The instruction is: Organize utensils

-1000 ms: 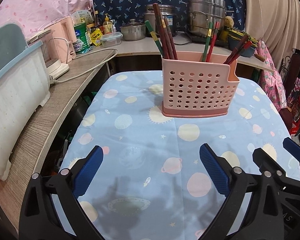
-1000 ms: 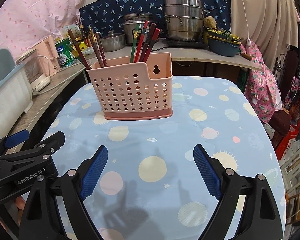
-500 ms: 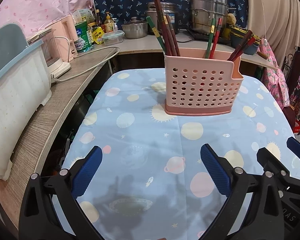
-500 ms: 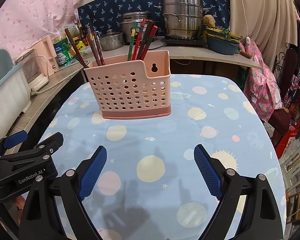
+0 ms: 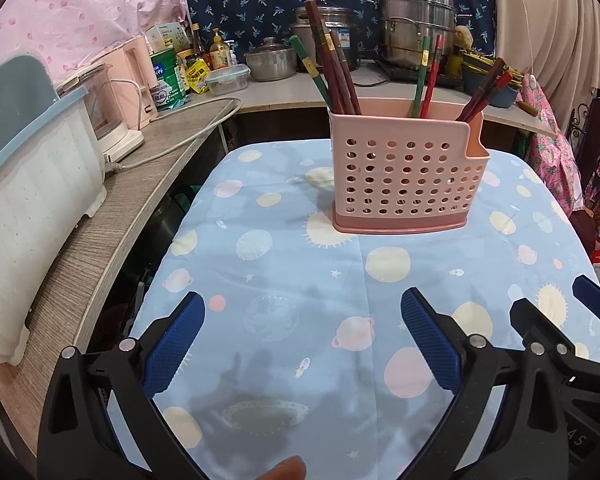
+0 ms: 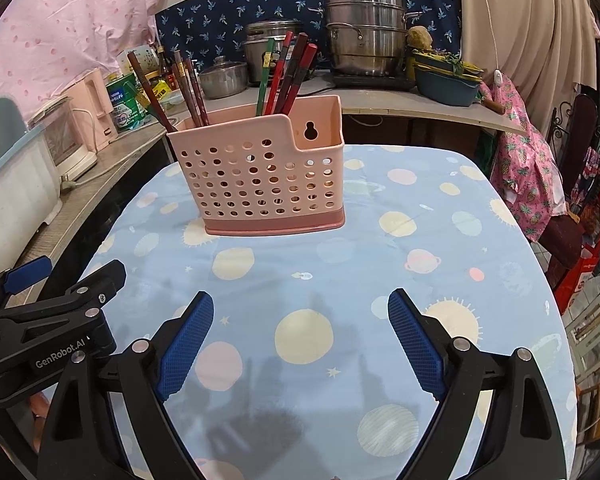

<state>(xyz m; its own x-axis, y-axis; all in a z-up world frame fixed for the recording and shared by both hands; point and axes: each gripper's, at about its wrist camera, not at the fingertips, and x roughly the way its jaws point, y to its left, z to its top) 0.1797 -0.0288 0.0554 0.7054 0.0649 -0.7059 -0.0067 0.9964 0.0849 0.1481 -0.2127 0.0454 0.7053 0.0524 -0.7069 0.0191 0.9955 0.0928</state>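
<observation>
We hold the left gripper (image 5: 302, 322) and the right gripper (image 6: 300, 322) side by side over the near end of the planet-print tablecloth (image 5: 300, 272), jaws spread wide and empty. The pink perforated utensil holder (image 5: 406, 178) stands upright at the far middle of the cloth, well apart from both grippers. Chopsticks (image 5: 332, 76) stand in three groups inside it, leaning on the rim. No loose utensil lies on the cloth, so we judge the sorting finished or nearly so.
</observation>
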